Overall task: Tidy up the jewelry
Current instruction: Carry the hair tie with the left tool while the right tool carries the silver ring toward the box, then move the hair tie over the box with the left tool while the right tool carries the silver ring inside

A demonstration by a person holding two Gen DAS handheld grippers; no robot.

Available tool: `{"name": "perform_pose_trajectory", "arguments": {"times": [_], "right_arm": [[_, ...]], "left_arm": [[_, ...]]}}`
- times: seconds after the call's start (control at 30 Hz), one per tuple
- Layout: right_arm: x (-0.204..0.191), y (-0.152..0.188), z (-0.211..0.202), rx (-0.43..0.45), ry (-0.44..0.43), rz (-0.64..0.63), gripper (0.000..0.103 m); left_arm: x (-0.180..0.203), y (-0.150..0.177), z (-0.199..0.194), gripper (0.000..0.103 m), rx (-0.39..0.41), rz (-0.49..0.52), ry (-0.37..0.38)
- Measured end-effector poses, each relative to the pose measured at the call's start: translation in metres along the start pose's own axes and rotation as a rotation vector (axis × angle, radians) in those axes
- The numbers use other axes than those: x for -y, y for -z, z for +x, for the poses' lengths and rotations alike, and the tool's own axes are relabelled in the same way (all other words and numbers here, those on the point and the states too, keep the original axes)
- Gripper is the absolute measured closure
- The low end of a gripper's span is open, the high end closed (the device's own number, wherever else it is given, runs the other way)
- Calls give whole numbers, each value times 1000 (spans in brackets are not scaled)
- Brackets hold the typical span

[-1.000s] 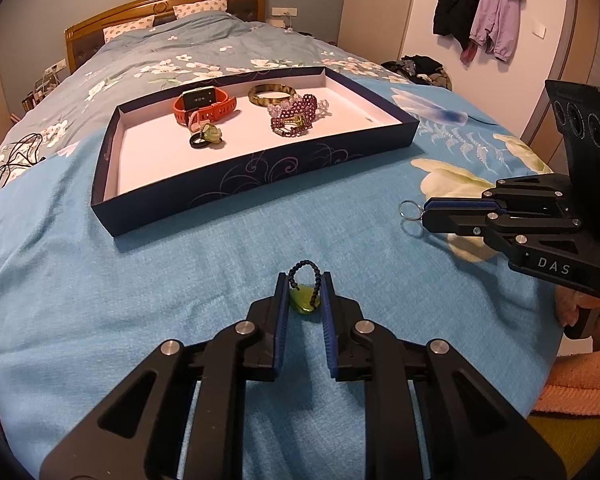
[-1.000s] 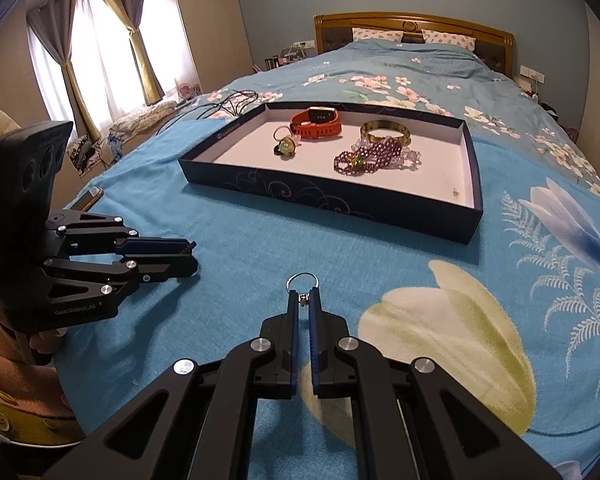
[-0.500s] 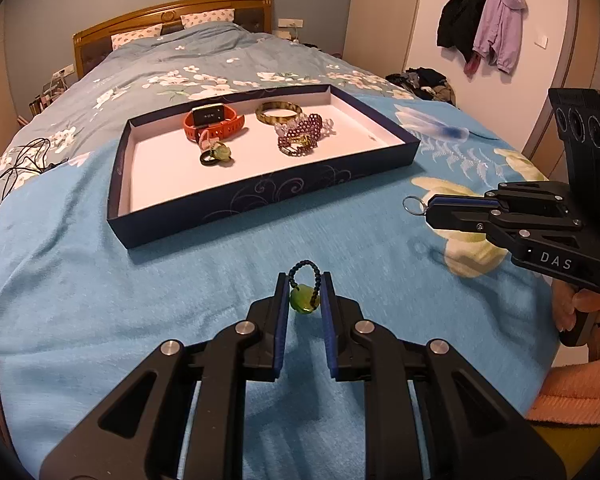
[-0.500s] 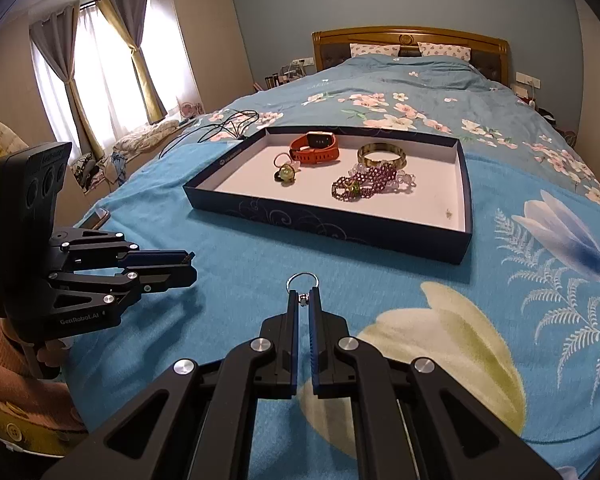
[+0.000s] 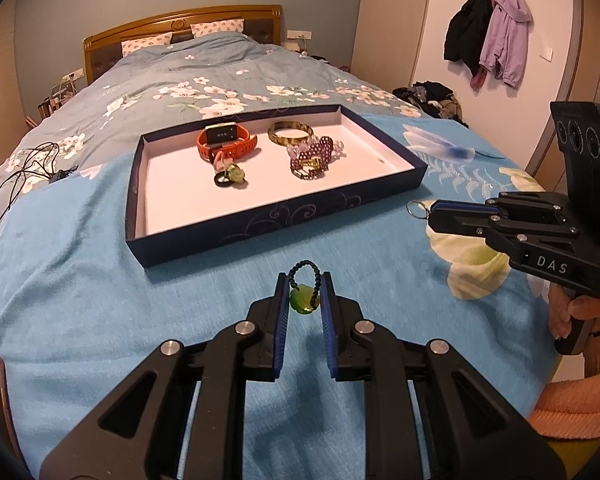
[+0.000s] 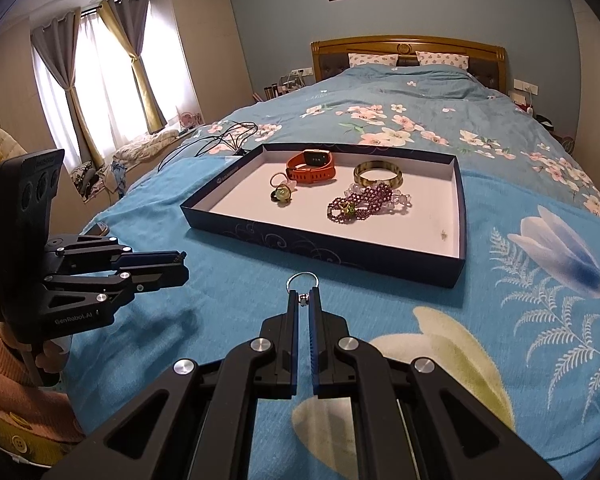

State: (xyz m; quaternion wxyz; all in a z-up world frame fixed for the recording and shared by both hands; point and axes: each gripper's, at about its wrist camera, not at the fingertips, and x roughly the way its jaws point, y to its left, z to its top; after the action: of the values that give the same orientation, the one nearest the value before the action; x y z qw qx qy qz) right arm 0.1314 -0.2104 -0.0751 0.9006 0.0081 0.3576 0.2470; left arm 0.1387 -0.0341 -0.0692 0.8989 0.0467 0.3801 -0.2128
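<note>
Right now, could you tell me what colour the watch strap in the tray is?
Orange-red; the watch shows best in the right wrist view.

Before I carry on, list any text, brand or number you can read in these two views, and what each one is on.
"DAS": white letters on the side of the black right gripper, left wrist view.
"GenRobot.AI": pale letters on the side of the black left gripper, right wrist view.
Round logo and wording on the dark blue cardboard tray, outer wall: too small to read.
Orange-strapped watch, dark screen: blurred, unreadable.

Both grippers' jaws clamped (level)
</note>
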Motion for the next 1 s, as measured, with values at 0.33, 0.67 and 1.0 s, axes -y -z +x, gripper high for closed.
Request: {"name": "perform_pose_trajectory", "arguments": {"times": [0.33,0.67,1.0], "right_arm": [[2,-9,1,21,-1,-1,100],[6,-24,3,51,6,-8,100],[9,-33,4,69,12,-12,100]], "left_arm": [[-6,-12,-5,87,36,-19,-10],[-11,-25,-5,87,62,-30,-23],[-14,-36,-3,87,77,-37,-27]]}}
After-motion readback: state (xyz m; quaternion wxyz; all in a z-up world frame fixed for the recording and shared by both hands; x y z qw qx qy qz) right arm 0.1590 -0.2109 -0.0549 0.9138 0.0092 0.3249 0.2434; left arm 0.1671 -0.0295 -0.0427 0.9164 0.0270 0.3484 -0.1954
